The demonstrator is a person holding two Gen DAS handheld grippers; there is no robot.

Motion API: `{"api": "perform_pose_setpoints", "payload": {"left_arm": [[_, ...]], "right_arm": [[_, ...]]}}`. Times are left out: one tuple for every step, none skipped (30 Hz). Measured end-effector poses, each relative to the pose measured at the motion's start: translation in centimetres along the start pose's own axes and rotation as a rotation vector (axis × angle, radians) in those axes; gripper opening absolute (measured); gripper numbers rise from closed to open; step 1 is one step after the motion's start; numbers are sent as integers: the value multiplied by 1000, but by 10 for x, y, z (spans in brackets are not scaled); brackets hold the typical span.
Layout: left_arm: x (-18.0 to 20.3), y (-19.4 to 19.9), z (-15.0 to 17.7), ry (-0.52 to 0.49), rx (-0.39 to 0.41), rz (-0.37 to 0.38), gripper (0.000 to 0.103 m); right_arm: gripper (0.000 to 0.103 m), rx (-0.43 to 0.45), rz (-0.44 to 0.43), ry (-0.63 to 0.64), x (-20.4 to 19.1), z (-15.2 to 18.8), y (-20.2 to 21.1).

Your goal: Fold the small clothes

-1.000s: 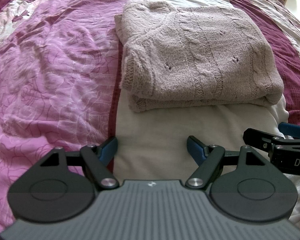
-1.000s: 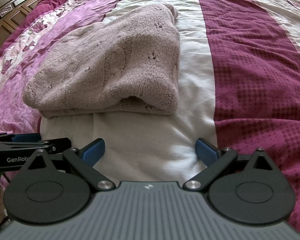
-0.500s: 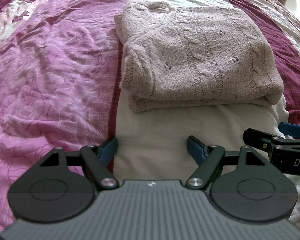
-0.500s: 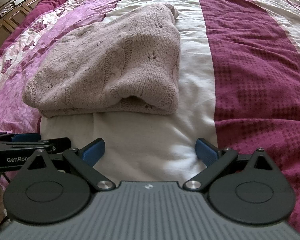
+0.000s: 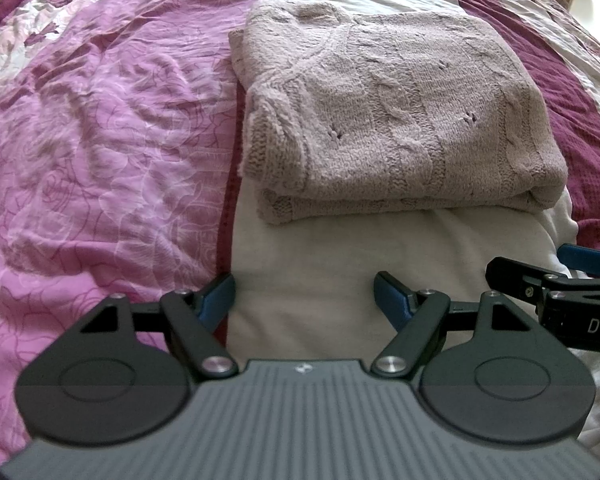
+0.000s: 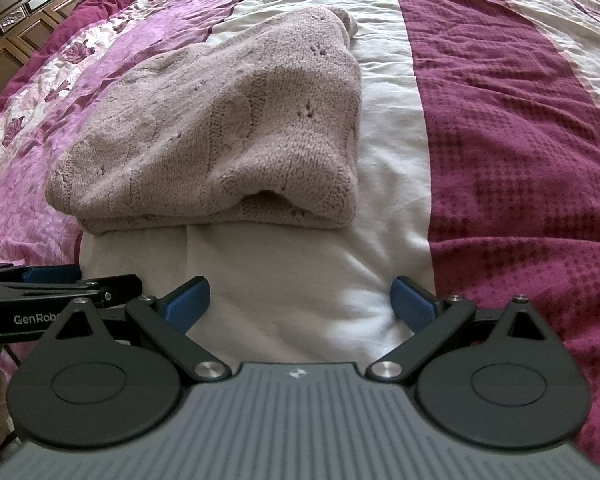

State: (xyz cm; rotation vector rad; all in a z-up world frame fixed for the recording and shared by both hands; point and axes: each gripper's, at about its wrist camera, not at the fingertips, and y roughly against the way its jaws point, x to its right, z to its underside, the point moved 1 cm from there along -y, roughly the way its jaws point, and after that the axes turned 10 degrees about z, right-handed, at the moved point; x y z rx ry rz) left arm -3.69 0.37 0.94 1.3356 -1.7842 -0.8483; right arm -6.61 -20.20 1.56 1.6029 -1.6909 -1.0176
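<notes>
Sweater lies folded on the bed, upper centre of frame; my left claw and right claw hover spread, empty.

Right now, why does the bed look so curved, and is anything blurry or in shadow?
Left wrist view: the fisheye bends the bedspread; the sweater is sharp, the left gripper softly blurred. Right wrist view: same bending, soft daylight, a dark shadow inside the sweater's fold.

Quilted bedspread, pink floral, white and maroon stripes; dark carved wooden headboard at far left.
</notes>
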Motion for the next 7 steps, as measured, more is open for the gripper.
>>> {"api": "perform_pose_setpoints", "payload": {"left_arm": [[0,0,0,0,0,0,78],[0,0,0,-1,0,0,78],[0,0,0,-1,0,-1,78],[0,0,0,-1,0,-1,78],[0,0,0,-1,0,0,78],[0,0,0,-1,1,0,78],[0,0,0,-2,0,0,79]], "right_arm": [[101,0,0,0,0,0,0],[101,0,0,0,0,0,0],[101,0,0,0,0,0,0],[101,0,0,0,0,0,0],[101,0,0,1,0,0,0],[101,0,0,1,0,0,0],[101,0,1,1,0,0,0]]}}
